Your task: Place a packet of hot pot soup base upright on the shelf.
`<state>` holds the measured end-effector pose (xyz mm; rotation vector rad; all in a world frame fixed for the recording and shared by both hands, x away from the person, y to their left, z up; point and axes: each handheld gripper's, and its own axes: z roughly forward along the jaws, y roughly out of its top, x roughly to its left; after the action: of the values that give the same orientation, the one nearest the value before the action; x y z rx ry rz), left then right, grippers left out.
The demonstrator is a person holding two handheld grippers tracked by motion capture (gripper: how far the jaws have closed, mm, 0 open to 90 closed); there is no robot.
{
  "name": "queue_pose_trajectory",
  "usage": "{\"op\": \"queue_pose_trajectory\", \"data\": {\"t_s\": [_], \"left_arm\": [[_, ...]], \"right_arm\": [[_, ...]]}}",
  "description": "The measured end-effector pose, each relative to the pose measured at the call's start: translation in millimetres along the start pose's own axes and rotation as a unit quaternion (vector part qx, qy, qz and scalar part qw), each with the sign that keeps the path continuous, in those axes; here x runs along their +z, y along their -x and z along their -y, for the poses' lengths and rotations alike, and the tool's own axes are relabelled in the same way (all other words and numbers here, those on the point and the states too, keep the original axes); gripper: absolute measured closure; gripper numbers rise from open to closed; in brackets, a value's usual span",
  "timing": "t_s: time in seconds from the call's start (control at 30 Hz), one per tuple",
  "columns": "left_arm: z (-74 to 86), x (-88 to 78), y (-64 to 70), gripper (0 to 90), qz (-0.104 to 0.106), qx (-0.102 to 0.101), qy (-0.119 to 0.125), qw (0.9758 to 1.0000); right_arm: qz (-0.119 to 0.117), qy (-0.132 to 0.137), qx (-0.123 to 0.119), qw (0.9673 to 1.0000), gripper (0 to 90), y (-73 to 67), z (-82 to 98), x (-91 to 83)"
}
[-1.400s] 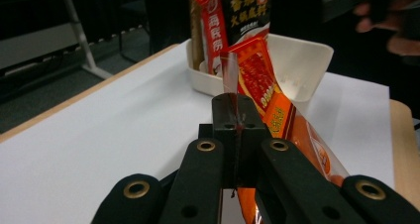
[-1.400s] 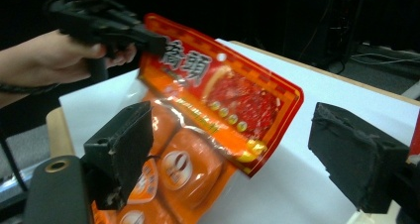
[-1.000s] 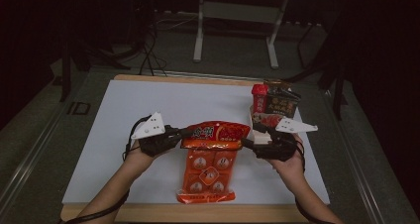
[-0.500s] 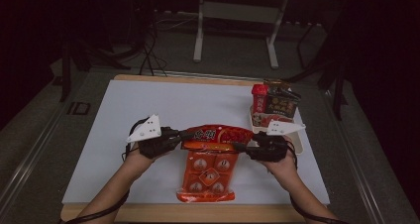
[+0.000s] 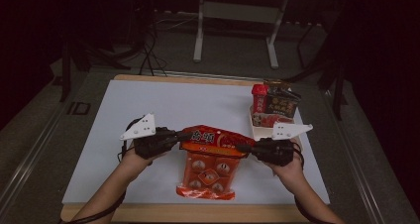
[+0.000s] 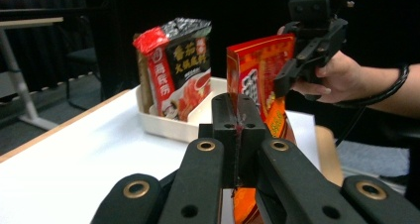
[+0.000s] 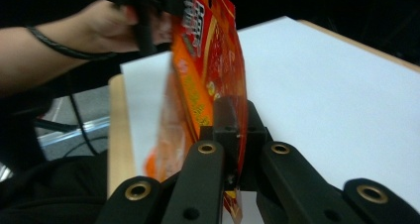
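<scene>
The white table surface [image 5: 173, 102] lies bare across its whole far-left part and along the left edge, so a hand could pass freely there. At the far right a white tray [image 5: 259, 130] holding upright snack packets [image 5: 275, 104] blocks that corner, and the right gripper [image 5: 241, 147] sits just in front of it with little room between them. The orange bag [image 5: 210, 159], stretched between the left gripper [image 5: 184, 134] and the right one, bars the middle of the near side, its lower part lying on the table toward the near edge.
</scene>
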<state>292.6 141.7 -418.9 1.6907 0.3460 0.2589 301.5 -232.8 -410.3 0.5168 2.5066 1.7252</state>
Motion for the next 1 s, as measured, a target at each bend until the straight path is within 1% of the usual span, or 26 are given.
{"op": "queue_pose_trajectory", "data": {"t_s": [0.03, 0.07, 0.13, 0.17, 0.2, 0.23, 0.3, 0.37, 0.43, 0.47, 0.5, 0.53, 0.57, 0.6, 0.63, 0.67, 0.7, 0.73, 0.77, 0.8, 0.83, 0.87, 0.9, 0.93, 0.97, 1.0], "left_arm": [[0.0, 0.0, 0.0, 90.0, 0.0, 0.0, 0.0, 1.0], [-3.9, -2.2, -0.3, 90.0, 0.004, -0.001, 0.007, 1.0], [-6.1, -3.0, -0.5, 90.0, 0.004, 0.001, 0.008, 1.0], [-8.9, -4.5, -0.8, 90.0, 0.007, 0.0, 0.013, 0.9999], [-8.9, -4.5, -0.8, 90.0, 0.007, 0.0, 0.013, 0.9999], [-11.9, -6.2, -0.7, 90.0, 0.009, 0.004, 0.018, 0.9998], [-13.0, -6.8, -0.3, 90.0, 0.007, 0.008, 0.024, 0.9996], [-15.5, -8.0, -0.3, 90.0, 0.008, 0.016, 0.036, 0.9992], [-16.5, -8.3, -0.4, 90.0, 0.006, 0.022, 0.041, 0.9989], [-19.2, -7.9, 0.4, 87.7, -0.005, 0.026, 0.042, 0.9988], [-20.5, -7.6, 1.1, 87.7, -0.012, 0.03, 0.039, 0.9987], [-21.5, -7.2, 1.5, 82.3, -0.012, 0.027, 0.038, 0.9988], [-21.7, -7.1, 1.6, 78.5, -0.013, 0.027, 0.04, 0.9988], [-22.6, -7.1, 1.4, 77.0, -0.013, 0.024, 0.039, 0.9989], [-23.2, -7.7, 1.4, 74.0, -0.013, 0.026, 0.039, 0.9988], [-24.1, -8.5, 2.0, 74.0, -0.021, 0.029, 0.044, 0.9984], [-24.6, -9.1, 1.8, 70.2, -0.024, 0.026, 0.046, 0.9983], [-25.7, -11.1, 2.3, 59.3, -0.036, 0.025, 0.043, 0.9981], [-25.7, -11.1, 2.3, 56.3, -0.036, 0.025, 0.043, 0.9981], [-24.6, -14.1, 2.8, 52.0, -0.047, 0.022, 0.045, 0.9976], [-24.6, -14.1, 2.8, 46.2, -0.047, 0.022, 0.045, 0.9976], [-24.3, -15.2, 2.8, 42.0, -0.054, 0.012, 0.038, 0.9977], [-23.3, -16.3, 2.6, 39.0, -0.053, 0.003, 0.035, 0.998], [-22.2, -17.1, 2.5, 32.9, -0.053, -0.004, 0.035, 0.998], [-18.4, -19.2, 2.9, 28.5, -0.064, -0.019, 0.03, 0.9973], [-18.4, -19.2, 2.9, 25.7, -0.064, -0.019, 0.03, 0.9973]], "right_arm": [[0.0, 0.0, 0.0, 1.0, 90.0, 0.0, 0.0, 0.0], [-0.008, 0.005, -0.012, 0.9999, 90.0, -10.4, -6.5, -4.8], [-0.012, 0.005, -0.013, 0.9998, 90.0, -12.7, -8.2, -5.5], [-0.014, 0.009, -0.022, 0.9996, 90.0, -18.8, -13.4, -7.7], [-0.014, 0.009, -0.022, 0.9996, 90.0, -18.8, -13.4, -7.7], [-0.014, 0.011, -0.027, 0.9995, 90.0, -22.5, -18.4, -9.3], [-0.013, 0.013, -0.029, 0.9994, 90.0, -23.6, -20.2, -10.2], [-0.007, 0.023, -0.032, 0.9992, 90.0, -24.6, -28.5, -13.7], [-0.007, 0.023, -0.032, 0.9992, 90.0, -24.6, -28.5, -13.7], [0.001, 0.03, -0.037, 0.9988, 90.0, -22.3, -36.2, -16.0], [0.001, 0.03, -0.037, 0.9988, 90.0, -22.3, -36.2, -16.0], [0.0, 0.032, -0.036, 0.9989, 90.0, -20.9, -38.3, -16.7], [0.006, 0.033, -0.041, 0.9986, 90.0, -19.6, -41.9, -18.3], [0.006, 0.034, -0.041, 0.9986, 90.0, -18.6, -43.6, -19.4], [0.01, 0.035, -0.043, 0.9984, 90.0, -17.6, -45.2, -20.5], [0.01, 0.035, -0.043, 0.9984, 90.0, -17.6, -45.2, -20.5], [0.011, 0.038, -0.04, 0.9984, 90.0, -15.9, -46.7, -22.4], [0.017, 0.039, -0.041, 0.9982, 90.0, -14.3, -49.3, -25.4], [0.019, 0.041, -0.04, 0.9981, 90.0, -13.7, -50.2, -26.7], [0.021, 0.044, -0.039, 0.998, 90.0, -12.7, -51.9, -29.0], [0.021, 0.044, -0.039, 0.998, 90.0, -12.7, -51.9, -29.0], [0.023, 0.046, -0.04, 0.9979, 90.0, -11.8, -53.5, -30.9], [0.027, 0.051, -0.04, 0.9975, 90.0, -10.1, -57.2, -35.1], [0.028, 0.053, -0.041, 0.9974, 90.0, -9.3, -58.8, -36.9], [0.034, 0.056, -0.043, 0.997, 90.0, -9.1, -61.2, -39.7], [0.033, 0.06, -0.042, 0.9968, 90.0, -8.1, -64.6, -43.0]]}}
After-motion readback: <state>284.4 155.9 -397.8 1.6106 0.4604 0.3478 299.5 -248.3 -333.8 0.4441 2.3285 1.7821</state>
